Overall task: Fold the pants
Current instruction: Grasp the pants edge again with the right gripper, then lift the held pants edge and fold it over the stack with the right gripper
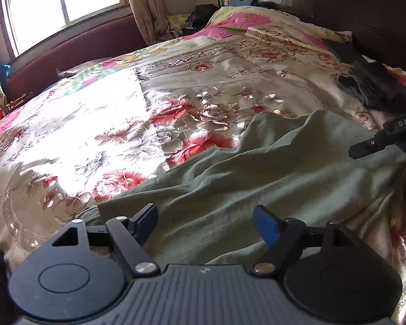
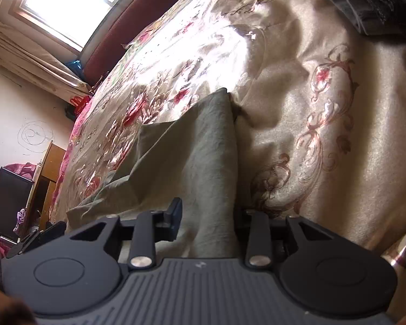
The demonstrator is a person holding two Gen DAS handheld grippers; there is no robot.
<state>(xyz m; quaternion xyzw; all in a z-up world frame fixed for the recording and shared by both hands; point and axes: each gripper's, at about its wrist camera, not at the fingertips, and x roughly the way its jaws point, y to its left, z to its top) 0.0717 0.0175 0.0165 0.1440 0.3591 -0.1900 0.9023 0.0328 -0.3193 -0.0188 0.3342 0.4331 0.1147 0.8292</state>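
1 green pants (image 1: 270,178), 2 hand-held grippers, 1 bed (image 1: 81,124)

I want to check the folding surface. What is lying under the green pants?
The green pants lie on a floral satin bedspread, which shows all around them. Anything directly beneath the cloth is covered and cannot be seen.

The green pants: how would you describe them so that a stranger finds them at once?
Look at the bed with the shiny floral cover. At its near edge lie the green pants, wrinkled and plain. The dark clothes farther back are grey-black and stacked; only the pants are olive green and lie between the hand-held grippers.
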